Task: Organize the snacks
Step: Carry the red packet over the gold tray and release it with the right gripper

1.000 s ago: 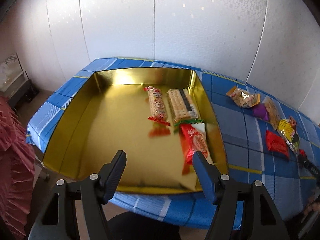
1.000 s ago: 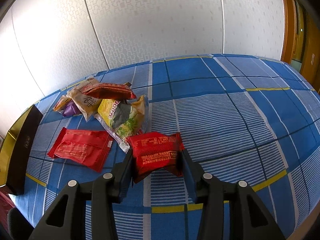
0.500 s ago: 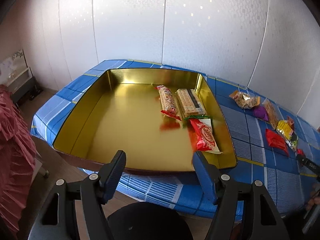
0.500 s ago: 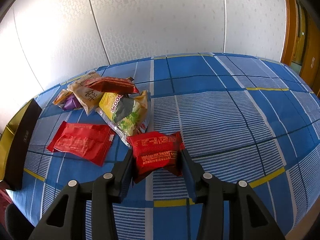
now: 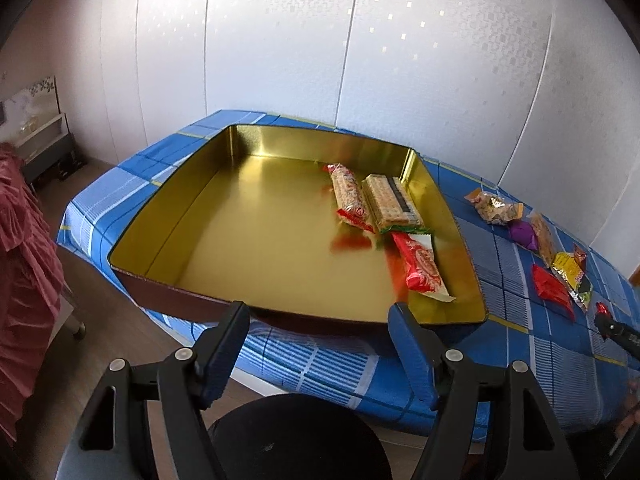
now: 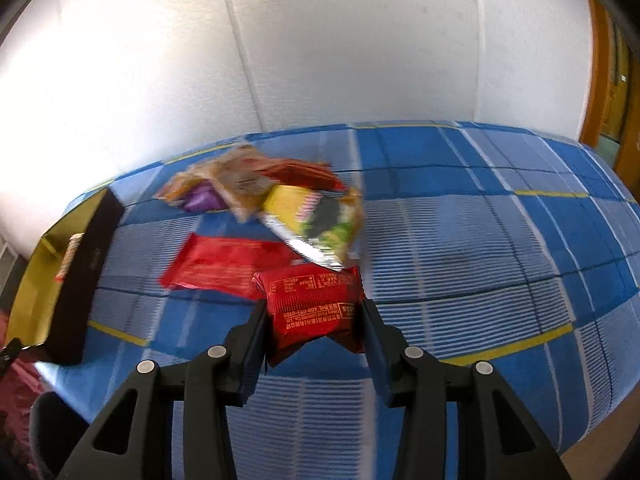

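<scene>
My right gripper [image 6: 314,320] is shut on a small red snack packet [image 6: 316,306] and holds it above the blue checked tablecloth. A flat red packet [image 6: 228,266], a yellow-green packet [image 6: 320,220], a purple one [image 6: 204,200] and others lie in a loose pile beyond it. The gold tin tray [image 5: 132,240] holds a cracker pack [image 5: 390,200], a biscuit pack [image 5: 348,192] and a red-white bar [image 5: 420,266] along its right side. My left gripper [image 5: 320,328] is open and empty, off the table's near edge in front of the tray.
The tray's dark outer wall [image 6: 80,280] stands left of the pile in the right wrist view. A round black stool [image 5: 296,440] sits below my left gripper. A red cloth [image 5: 24,264] hangs at the left. White wall panels back the table.
My right gripper has lifted the red packet and swung left toward the tray; its view is blurred. My left gripper has pulled back and up from the tray.
</scene>
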`<state>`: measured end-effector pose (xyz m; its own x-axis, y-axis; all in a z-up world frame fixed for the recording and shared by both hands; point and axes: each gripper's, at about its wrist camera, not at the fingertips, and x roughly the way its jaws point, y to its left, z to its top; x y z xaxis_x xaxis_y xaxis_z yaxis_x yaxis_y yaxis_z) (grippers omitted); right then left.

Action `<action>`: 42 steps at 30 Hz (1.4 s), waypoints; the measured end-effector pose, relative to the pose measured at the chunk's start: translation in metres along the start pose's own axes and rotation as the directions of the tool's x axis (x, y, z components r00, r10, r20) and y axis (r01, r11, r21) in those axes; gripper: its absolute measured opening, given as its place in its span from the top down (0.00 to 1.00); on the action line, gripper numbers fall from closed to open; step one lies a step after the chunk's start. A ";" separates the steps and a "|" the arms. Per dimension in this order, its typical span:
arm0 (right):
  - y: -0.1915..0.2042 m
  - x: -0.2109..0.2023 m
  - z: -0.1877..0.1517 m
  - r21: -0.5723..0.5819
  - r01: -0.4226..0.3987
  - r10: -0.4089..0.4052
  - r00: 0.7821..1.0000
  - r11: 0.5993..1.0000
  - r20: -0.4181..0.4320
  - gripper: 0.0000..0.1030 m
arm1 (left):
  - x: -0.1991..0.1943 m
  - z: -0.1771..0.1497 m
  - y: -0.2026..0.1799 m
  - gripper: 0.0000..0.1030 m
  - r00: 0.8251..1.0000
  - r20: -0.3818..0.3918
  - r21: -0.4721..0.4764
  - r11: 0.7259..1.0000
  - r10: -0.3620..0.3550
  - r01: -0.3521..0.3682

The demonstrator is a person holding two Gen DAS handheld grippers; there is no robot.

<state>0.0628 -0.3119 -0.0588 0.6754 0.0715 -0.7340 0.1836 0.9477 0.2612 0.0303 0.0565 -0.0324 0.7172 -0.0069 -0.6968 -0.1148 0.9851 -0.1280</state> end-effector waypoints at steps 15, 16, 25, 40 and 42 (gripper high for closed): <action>0.188 -0.014 0.017 -0.361 -0.388 0.375 0.921 0.848 -0.108 0.56 | -0.002 0.001 0.020 0.30 1.000 0.018 -0.061 0.998 0.015 -0.014; 0.204 -0.012 0.016 -0.380 -0.411 0.394 0.910 0.829 -0.126 0.56 | -0.003 0.001 0.022 0.30 1.000 0.020 -0.065 0.998 0.017 -0.016; 0.273 0.006 -0.009 -0.499 -0.452 0.399 0.891 0.739 -0.217 0.56 | -0.008 0.003 0.047 0.30 0.997 0.037 -0.119 0.991 0.074 -0.069; 0.292 0.020 -0.027 -0.525 -0.447 0.370 0.895 0.724 -0.252 0.56 | -0.008 0.001 0.058 0.30 0.995 0.034 -0.142 0.986 0.093 -0.088; 0.292 0.021 -0.026 -0.520 -0.447 0.369 0.895 0.728 -0.252 0.56 | -0.007 0.000 0.058 0.30 0.995 0.033 -0.141 0.986 0.096 -0.091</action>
<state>0.1117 -0.0255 -0.0143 0.4916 0.4919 -0.7186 -0.5398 0.8197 0.1918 0.0185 0.1141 -0.0346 0.7250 0.0934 -0.6824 -0.2754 0.9474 -0.1629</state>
